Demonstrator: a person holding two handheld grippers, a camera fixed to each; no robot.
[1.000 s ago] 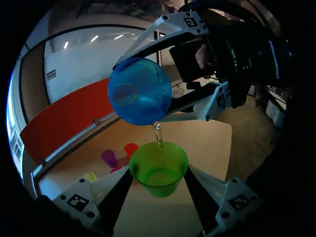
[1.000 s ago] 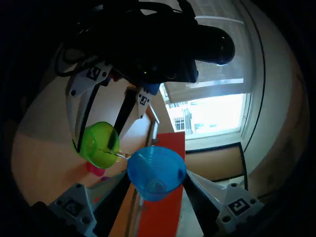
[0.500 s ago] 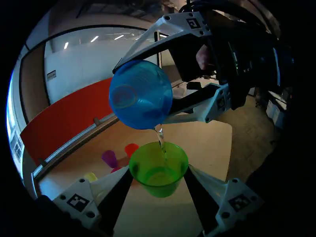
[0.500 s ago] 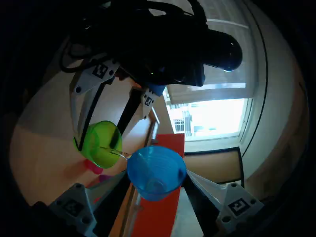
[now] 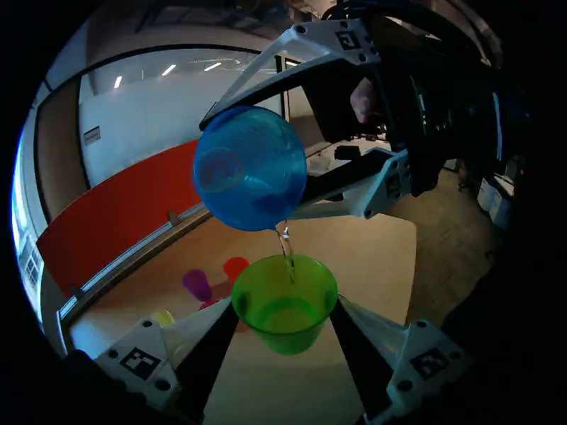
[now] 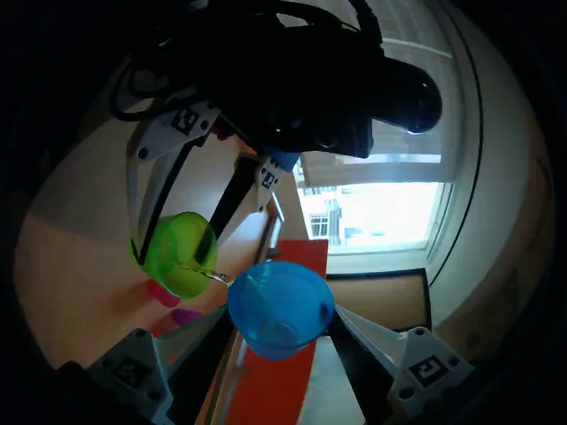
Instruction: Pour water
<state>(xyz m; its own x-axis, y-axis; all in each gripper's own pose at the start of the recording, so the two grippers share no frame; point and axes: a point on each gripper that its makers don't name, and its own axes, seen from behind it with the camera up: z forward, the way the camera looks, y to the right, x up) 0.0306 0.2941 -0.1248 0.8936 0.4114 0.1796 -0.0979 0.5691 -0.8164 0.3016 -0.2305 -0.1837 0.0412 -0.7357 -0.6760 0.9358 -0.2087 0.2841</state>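
Pouring now: our right tool grips the blue cup, tipped over so a thin stream of water leaves its lip at 6 o'clock. Our left tool clamps the green cup upright directly beneath to catch it, water pooling in its bottom. We hold both above the bench; any spill, we judge, would miss the small cups at 9 o'clock.

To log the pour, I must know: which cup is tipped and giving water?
The blue cup: it is tipped, and a thin stream runs from its rim into the upright green cup below it.
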